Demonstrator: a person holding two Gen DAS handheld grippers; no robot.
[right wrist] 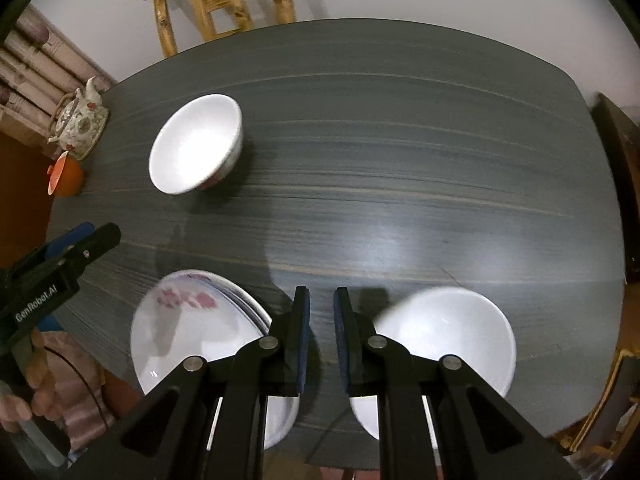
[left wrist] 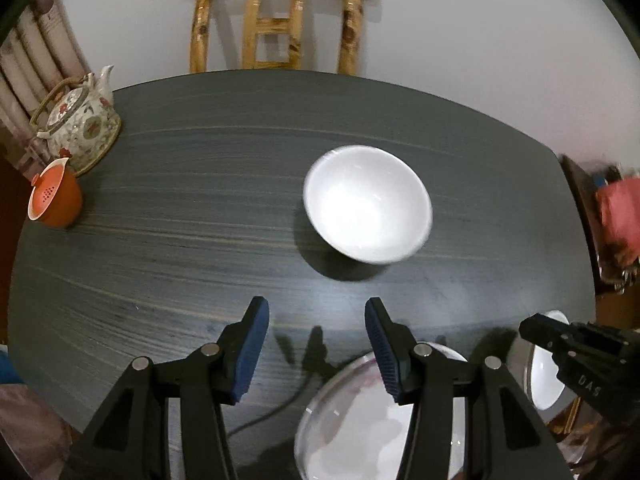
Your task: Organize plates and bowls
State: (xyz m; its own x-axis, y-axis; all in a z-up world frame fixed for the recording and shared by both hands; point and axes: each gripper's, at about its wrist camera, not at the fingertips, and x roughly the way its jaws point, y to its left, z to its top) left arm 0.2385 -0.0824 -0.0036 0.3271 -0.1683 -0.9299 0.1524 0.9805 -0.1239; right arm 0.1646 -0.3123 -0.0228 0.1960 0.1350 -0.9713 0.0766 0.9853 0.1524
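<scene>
Blue-padded and spread apart with nothing between them, the left gripper (left wrist: 317, 316) hangs over the dark table (left wrist: 180, 220), a stack of plates (left wrist: 360, 420) under its right finger and a white bowl (left wrist: 368, 204) standing alone farther out. Only the right wrist view shows the pink flowers on the top plate, the second bowl (right wrist: 444, 332) whole beside the stack, and the right gripper (right wrist: 321, 300) nearly clenched and empty. Only the left view shows the teapot (left wrist: 80, 120) and orange cup (left wrist: 56, 200) clearly.

Surface: dark wood-grain table (right wrist: 400, 168).
Far bowl (right wrist: 196, 144): toward the teapot (right wrist: 80, 124).
Plate stack (right wrist: 200, 344), near bowl (right wrist: 444, 344): set opposite the teapot.
</scene>
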